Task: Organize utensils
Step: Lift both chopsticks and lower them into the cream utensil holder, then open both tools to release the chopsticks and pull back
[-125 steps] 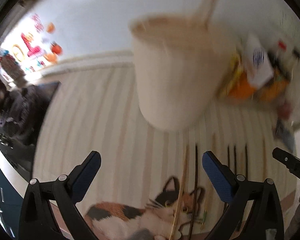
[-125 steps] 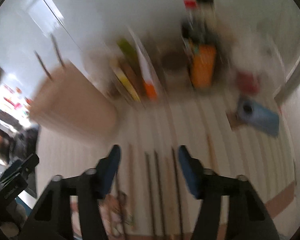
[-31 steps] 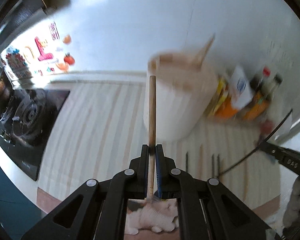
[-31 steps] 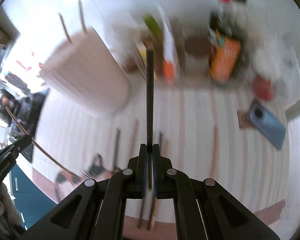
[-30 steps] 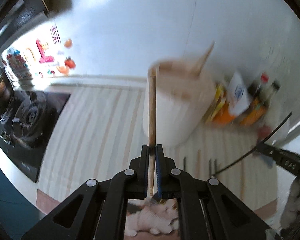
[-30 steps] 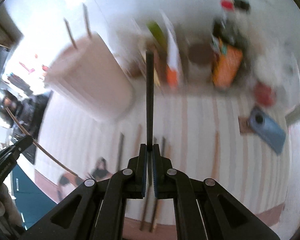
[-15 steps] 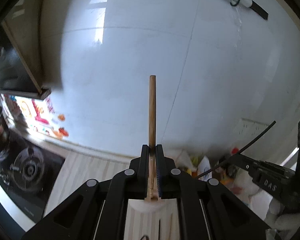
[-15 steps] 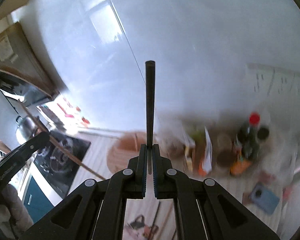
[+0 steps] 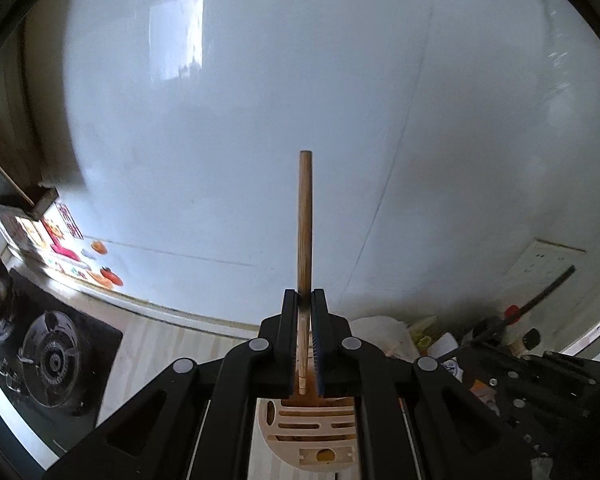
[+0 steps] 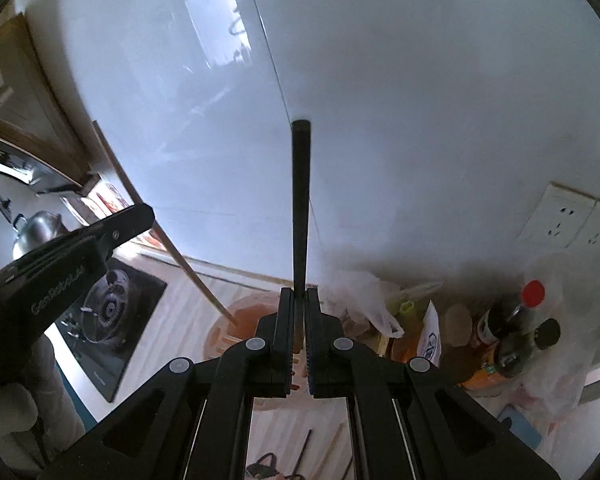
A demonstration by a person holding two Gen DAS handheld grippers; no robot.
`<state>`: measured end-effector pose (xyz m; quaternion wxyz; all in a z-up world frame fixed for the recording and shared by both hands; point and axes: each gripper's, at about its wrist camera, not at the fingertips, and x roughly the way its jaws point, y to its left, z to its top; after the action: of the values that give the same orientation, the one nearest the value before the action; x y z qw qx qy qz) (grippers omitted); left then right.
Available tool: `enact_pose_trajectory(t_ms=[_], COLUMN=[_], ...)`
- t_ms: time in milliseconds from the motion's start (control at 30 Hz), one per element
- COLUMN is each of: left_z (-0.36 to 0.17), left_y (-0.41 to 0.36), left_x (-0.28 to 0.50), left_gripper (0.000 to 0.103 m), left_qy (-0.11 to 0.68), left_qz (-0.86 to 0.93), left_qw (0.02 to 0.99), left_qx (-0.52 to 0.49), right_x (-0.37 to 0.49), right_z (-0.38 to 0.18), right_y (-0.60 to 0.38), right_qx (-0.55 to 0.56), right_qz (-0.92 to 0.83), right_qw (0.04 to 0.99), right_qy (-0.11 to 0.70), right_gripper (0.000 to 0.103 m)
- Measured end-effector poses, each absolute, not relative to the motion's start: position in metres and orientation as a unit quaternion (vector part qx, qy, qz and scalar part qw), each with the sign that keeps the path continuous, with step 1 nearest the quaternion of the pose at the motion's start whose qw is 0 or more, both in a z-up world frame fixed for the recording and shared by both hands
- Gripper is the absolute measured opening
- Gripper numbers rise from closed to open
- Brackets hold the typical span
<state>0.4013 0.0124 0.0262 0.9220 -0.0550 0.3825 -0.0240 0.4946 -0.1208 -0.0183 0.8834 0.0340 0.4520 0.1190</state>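
1. Wooden chopstick (image 9: 305,232), left wrist view: clamped between the closed blue pads of the left gripper (image 9: 305,340), standing upright along the fingers, its blunt top end against the white tiled wall (image 9: 260,120). Its lower end sits directly over the slotted lid of the beige utensil holder (image 9: 312,428), which shows in the gap beneath the jaws; whether the tip has entered a slot cannot be told.
2. Same view, surroundings: gas stove (image 9: 52,360) at lower left on the striped countertop (image 9: 156,344); a wall socket plate (image 9: 548,260) at right; the right gripper (image 9: 540,384) at lower right, a black stick rising from it.
3. Black chopstick (image 10: 300,208), right wrist view: pinched tight in the right gripper (image 10: 299,340), upright, its flat top end against the wall.
4. Same view: the utensil holder (image 10: 236,332) lies below and just left of the jaws. The left gripper (image 10: 72,256) enters from the left, and the wooden chopstick (image 10: 180,260) slants down from it to the holder's top.
5. Same view, right side: a plastic bag (image 10: 360,292), sauce bottles (image 10: 516,328), two wall sockets (image 10: 572,220). More chopsticks (image 10: 304,452) lie on the countertop below.
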Motion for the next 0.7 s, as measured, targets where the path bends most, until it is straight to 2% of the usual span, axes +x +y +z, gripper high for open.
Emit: enact_pose_trajectory(t_ms=[400,533,600,633,667,700], left_z=[-0.010,0.000,0.010,0.017,0.022,0.025], left_y=[0.017,0.019,0.020,0.022,0.025,0.027], left_x=[0.417,0.406,0.398,0.391,0.383,0.375], left_gripper=[0.004,0.011,0.018,0.039,0.065,0.075], left_qy=[0.442,0.447,0.431,0.418,0.406,0.396], left_qz=[-0.030,-0.034,-0.023,-0.016,-0.011,-0.004], left_qw=[0.894,0.890,0.898,0.904,0.909,0.914], left_qx=[-0.068,-0.087,-0.083,-0.085,-0.088,-0.091], right_x=[0.517,0.528,0.529,0.526,0.522,0.518], right_z=[-0.051,-0.060,-0.060,-0.059,-0.055,-0.052], right_y=[-0.119,-0.120,-0.125,-0.129,-0.134,-0.138], right_qx=[0.039,0.052,0.064,0.074,0.082,0.086], right_qz=[0.107,0.104,0.101,0.101,0.099,0.095], right_qw=[0.865,0.851,0.849,0.849,0.853,0.857], right_qy=[0.488,0.512,0.515,0.513,0.506,0.500], right_gripper=[0.005,0.006,0.013,0.029,0.043,0.046])
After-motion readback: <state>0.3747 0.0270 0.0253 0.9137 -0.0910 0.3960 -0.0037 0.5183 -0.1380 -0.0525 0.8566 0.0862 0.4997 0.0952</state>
